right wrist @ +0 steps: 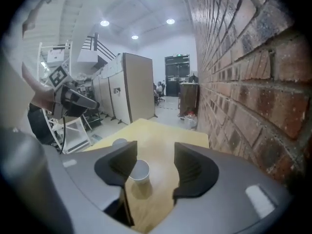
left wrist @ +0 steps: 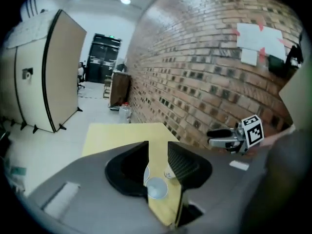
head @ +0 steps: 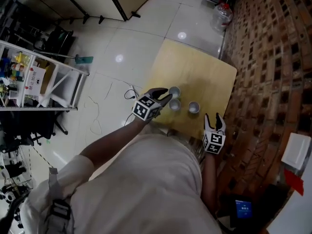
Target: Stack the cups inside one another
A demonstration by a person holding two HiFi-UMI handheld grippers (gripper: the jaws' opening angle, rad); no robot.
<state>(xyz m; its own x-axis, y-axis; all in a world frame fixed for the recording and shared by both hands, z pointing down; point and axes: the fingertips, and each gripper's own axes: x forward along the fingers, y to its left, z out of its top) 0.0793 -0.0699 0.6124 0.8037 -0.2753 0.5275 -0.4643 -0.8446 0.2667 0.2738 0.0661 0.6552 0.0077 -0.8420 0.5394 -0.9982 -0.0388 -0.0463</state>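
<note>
Filling the bottom of the head view, the person's pale cloth shirt (head: pixel 146 189) is sitting closest. Beyond it, both arms are reaching over the square yellow tabletop (head: pixel 195 67) beside a red brick wall (head: pixel 273 57). Three small white round cups are standing upright on it, none nested: a far cup (head: pixel 174 91) and a near cup (head: pixel 175 104) just beside each other, and a lone cup (head: pixel 194 107) to their right. The left gripper (head: pixel 165 95) is hovering by the pair, its jaws standing apart and gripping nothing. The right gripper (right wrist: pixel 155 152) is also gaping wide and empty, with the lone cup (right wrist: pixel 140 172) ahead, untouched.
</note>
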